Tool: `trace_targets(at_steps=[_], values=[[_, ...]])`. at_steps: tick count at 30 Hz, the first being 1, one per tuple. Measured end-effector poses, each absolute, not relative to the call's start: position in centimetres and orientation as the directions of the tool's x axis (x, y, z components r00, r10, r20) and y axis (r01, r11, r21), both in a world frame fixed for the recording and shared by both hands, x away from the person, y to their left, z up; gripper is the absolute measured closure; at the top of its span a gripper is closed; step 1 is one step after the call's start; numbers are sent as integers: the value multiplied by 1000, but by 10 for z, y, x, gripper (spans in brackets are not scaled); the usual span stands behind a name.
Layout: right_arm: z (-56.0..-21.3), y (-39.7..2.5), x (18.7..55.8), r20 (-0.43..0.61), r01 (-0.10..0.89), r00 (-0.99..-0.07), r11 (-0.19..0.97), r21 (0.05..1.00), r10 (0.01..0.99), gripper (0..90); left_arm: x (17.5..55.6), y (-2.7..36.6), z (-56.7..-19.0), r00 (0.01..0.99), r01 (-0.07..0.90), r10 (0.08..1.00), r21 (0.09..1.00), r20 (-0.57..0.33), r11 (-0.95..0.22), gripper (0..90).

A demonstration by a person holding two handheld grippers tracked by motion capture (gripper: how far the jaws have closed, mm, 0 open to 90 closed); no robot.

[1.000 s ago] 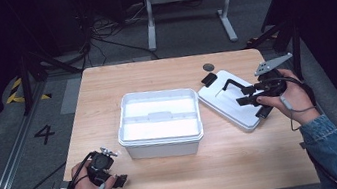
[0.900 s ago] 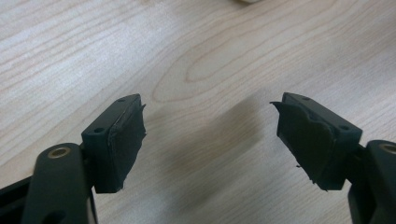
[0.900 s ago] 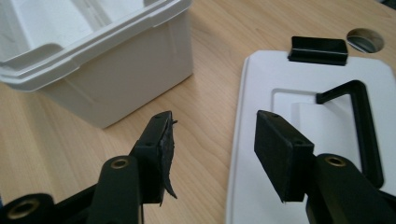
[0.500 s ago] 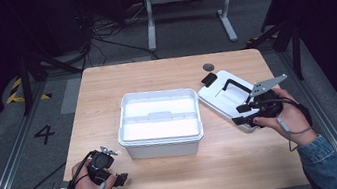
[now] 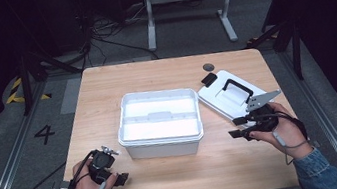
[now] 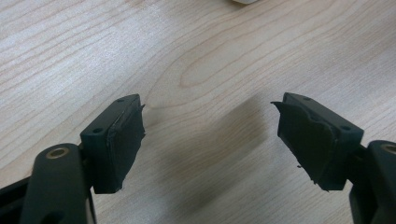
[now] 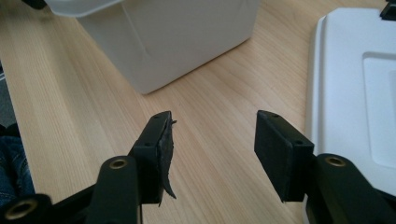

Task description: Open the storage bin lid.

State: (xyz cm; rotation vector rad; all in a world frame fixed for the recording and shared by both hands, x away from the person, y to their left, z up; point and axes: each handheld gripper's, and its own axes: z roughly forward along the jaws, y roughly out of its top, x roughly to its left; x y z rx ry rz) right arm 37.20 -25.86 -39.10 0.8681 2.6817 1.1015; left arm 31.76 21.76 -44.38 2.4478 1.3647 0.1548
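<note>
Small dark disc (image 5: 208,67) near table's far edge too small to ID.

One wooden table (image 5: 180,184); one white plastic storage box (image 5: 159,122); one white lid (image 5: 227,98) with one black handle (image 5: 237,89); two handheld grippers.

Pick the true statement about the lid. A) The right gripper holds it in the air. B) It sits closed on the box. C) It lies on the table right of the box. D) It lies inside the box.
C: the lid lies flat on the table, right of the open box.
</note>
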Motion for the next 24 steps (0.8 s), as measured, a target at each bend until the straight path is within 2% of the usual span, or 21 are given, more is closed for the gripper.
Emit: trace_targets(at_steps=[24], values=[[-450,-246,353,81,423,-844,565,708,530,497,319,217,-444,540,803,839,343,-71,-487,233]])
